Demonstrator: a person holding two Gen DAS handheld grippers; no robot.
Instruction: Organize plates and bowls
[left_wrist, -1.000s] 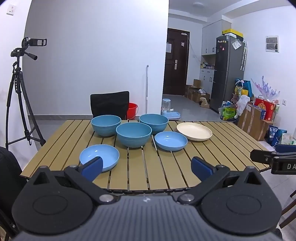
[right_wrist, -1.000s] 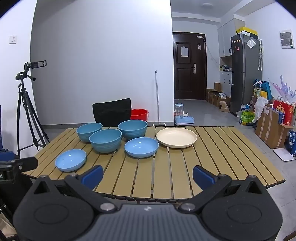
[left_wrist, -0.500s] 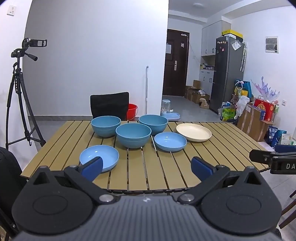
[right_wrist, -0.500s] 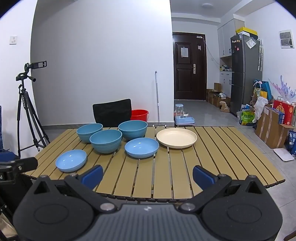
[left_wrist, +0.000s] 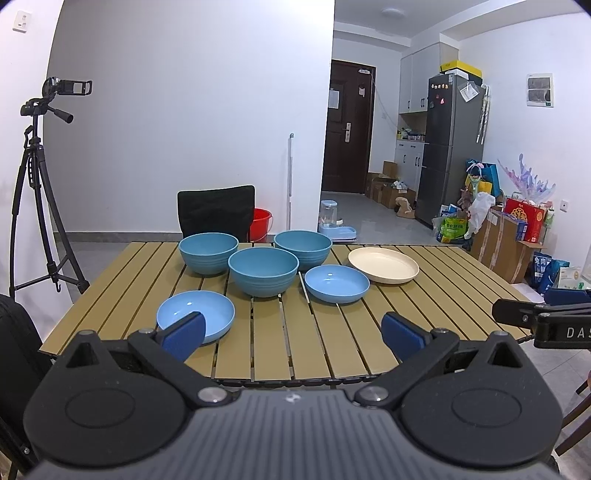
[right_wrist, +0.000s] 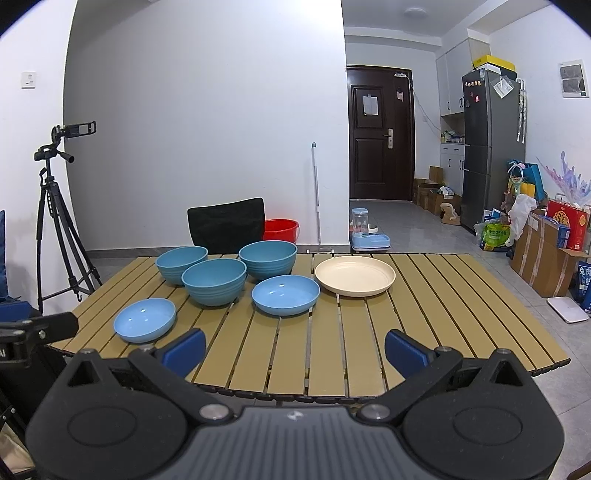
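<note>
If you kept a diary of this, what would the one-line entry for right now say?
left gripper: open, empty | right gripper: open, empty | three deep blue bowls, two blue plates, cream plate: all separate, unstacked

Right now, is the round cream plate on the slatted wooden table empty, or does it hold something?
Empty. The round cream plate sits upright on the slatted wooden table, and its whole inner surface shows bare in both wrist views.

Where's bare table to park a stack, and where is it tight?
Free: the whole right part of the table, right of the cream plate, and the near strip in front of the right blue plate. Crowded: the far left, where three blue bowls cluster with narrow gaps, and the left blue plate sits by the near left edge.
</note>
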